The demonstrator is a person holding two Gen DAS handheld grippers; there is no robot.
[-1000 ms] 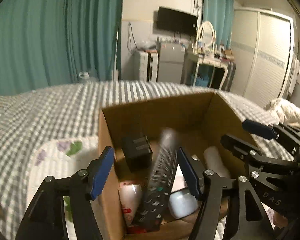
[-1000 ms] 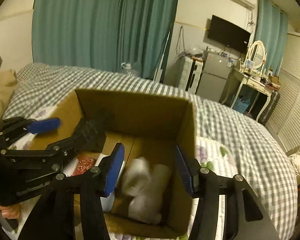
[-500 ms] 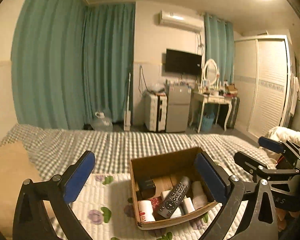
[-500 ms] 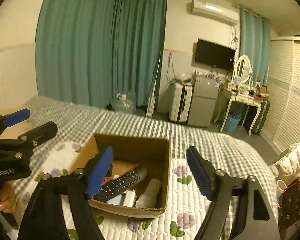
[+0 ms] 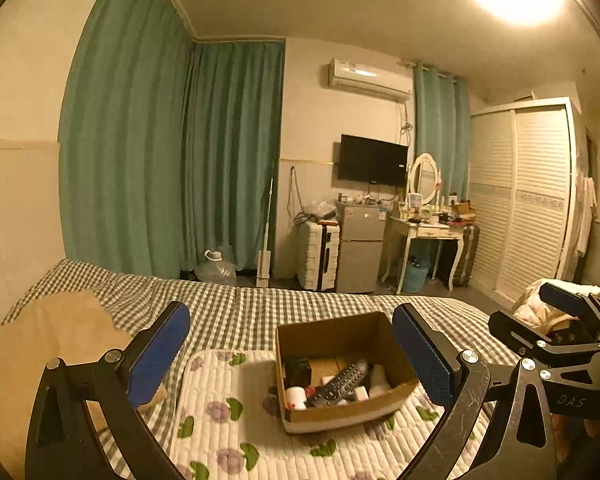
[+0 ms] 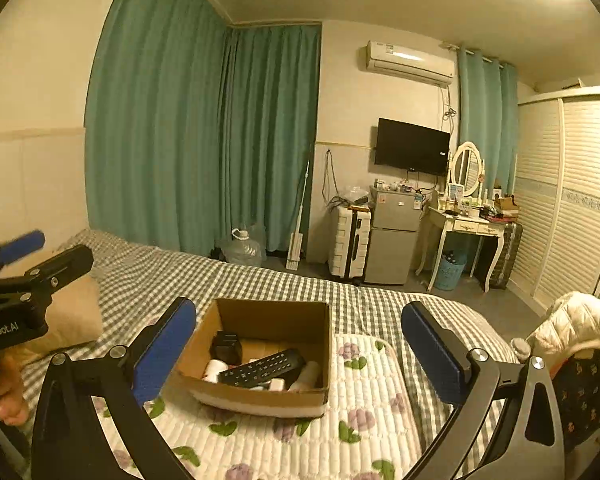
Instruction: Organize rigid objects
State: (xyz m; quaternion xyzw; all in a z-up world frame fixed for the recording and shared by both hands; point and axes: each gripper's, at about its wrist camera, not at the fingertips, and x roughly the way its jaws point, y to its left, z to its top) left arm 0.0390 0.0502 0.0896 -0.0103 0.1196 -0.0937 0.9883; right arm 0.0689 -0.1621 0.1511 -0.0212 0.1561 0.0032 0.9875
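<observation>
Rightward, white jacket (image 6: 580,320) (right-wrist view clearest)

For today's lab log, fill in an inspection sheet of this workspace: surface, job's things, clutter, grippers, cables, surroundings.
Surface: bed with grey checked cover; floral quilted mat on it.
Job's things: cardboard box on the mat, holding a black remote control, a black cube-shaped item and white containers.
Clutter: tan pillow; white jacket at the bed's right.
Grippers: left gripper and right gripper open, fingers empty, above the bed.
Cables: wires hanging beside the suitcase.
Surroundings: teal curtains, TV, fridge, dressing table, wardrobe.
</observation>
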